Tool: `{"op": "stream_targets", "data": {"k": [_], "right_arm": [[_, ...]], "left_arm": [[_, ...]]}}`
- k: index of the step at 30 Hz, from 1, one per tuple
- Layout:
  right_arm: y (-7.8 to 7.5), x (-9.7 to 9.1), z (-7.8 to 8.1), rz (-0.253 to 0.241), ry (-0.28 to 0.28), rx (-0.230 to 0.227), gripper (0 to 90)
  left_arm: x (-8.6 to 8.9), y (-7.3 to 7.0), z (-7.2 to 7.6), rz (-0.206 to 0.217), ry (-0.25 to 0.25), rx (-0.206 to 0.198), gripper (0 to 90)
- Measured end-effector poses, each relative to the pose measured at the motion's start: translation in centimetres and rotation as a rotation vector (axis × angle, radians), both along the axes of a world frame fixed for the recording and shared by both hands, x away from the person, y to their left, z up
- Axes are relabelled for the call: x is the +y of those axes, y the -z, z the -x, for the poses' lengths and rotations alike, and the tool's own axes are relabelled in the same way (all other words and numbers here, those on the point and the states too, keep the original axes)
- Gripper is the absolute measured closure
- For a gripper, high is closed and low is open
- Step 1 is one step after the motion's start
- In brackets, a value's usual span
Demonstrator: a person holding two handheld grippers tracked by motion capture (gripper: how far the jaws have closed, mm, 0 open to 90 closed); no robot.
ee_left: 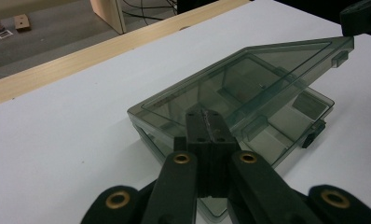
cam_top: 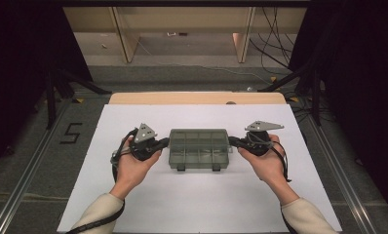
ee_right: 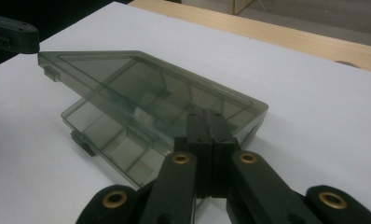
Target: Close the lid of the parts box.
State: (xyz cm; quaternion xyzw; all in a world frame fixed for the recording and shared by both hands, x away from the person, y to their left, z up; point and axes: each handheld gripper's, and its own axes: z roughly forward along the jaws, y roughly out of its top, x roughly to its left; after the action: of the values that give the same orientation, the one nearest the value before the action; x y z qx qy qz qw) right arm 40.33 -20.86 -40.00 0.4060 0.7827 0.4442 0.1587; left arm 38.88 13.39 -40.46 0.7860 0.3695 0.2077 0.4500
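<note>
On the white sheet covering the table [cam_top: 133,204], a smoky grey see-through plastic compartment box [cam_top: 199,148] is lying crosswise in the middle, with its two latches facing the person. At the left end, the left gripper [cam_top: 164,143] is reaching in from the person's left hand [cam_top: 133,163], its black jaws pressed fully together with nothing between them, the tips resting against the short side of the box near the lid's edge. Moving across, the hinged lid [ee_left: 249,77] is standing partly raised, tilted up on the latch side above the divided tray [ee_right: 113,140], whose compartments are looking empty. At the right end, the right gripper [cam_top: 233,142] is mirroring the first, jaws closed tight on nothing, tips touching the opposite short side. My guess is that the two closed tips are working as pushers or wedges from both ends, steadying the box so it is not sliding while the lid is being managed. The box is sitting squarely between both grippers, touching each
</note>
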Motion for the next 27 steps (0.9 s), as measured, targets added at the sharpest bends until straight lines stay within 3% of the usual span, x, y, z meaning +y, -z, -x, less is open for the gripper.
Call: {"op": "stream_targets", "data": {"k": [12, 14, 15, 18, 21, 27], "right_arm": [[0.22, 0.12, 0.09, 0.006, -0.007, 0.021, 90.0], [0.27, 0.10, 0.12, 0.013, -0.006, 0.022, 90.0], [0.41, 0.11, 0.04, 0.014, -0.012, 0.007, 90.0], [0.32, 0.10, 0.17, 0.025, -0.007, 0.032, 90.0], [0.53, 0.14, 0.08, 0.020, -0.011, 0.014, 90.0], [0.66, 0.24, 0.26, 0.017, -0.004, 0.035, 90.0]], "left_arm": [[-0.25, 0.29, 0.07, 0.009, -0.007, 0.008, 89.8], [-0.27, 0.34, 0.07, 0.005, -0.007, 0.009, 89.8], [-0.14, 0.29, 0.06, -0.017, 0.004, 0.011, 89.8], [-0.16, 0.40, 0.04, -0.016, 0.007, 0.015, 89.8], [-0.20, 0.52, 0.01, -0.015, 0.008, 0.011, 89.8], [-0.17, 0.70, 0.01, -0.020, 0.002, 0.026, 89.8]]}}
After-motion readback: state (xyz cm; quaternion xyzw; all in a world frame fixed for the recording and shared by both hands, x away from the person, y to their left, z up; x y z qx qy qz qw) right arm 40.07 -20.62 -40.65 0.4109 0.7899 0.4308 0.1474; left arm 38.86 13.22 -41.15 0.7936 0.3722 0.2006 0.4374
